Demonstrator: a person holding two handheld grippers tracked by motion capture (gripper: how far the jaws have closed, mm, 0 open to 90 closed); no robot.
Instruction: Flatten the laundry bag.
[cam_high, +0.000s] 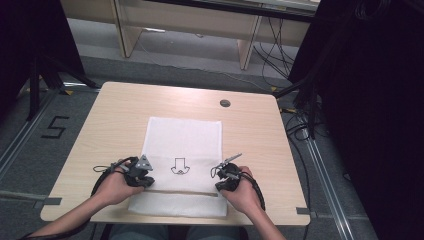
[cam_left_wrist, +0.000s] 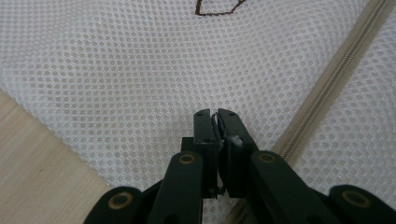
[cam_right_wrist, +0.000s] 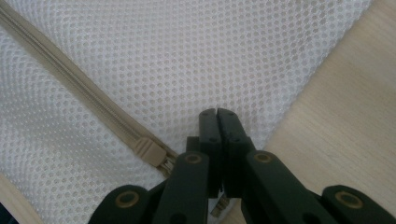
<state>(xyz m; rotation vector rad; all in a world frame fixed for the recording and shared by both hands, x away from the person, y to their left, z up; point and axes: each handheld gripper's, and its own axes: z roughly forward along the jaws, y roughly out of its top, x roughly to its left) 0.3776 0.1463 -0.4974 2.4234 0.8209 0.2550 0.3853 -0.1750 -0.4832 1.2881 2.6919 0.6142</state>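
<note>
A white mesh bag (cam_high: 182, 135) lies flat on the wooden table (cam_high: 115, 115), with a beige zipper (cam_high: 180, 191) running across its near end and a small dark print (cam_high: 178, 167) above it. My left gripper (cam_high: 147, 182) rests at the bag's left edge, just above the zipper, jaws shut. From the left gripper view, the gripper (cam_left_wrist: 215, 114) tips sit over bare mesh (cam_left_wrist: 116, 70), with the zipper (cam_left_wrist: 327, 84) to the right. My right gripper (cam_high: 220, 186) is at the bag's right edge, also shut. In its own view the gripper (cam_right_wrist: 217, 112) hovers beside the zipper slider (cam_right_wrist: 148, 151).
A round cable hole (cam_high: 225, 103) sits at the table's far right. Bare wood (cam_right_wrist: 345, 116) borders the bag on both sides. Beyond the table are wooden shelving legs (cam_high: 247, 47), loose cables (cam_high: 272, 55) and dark curtains (cam_high: 370, 100).
</note>
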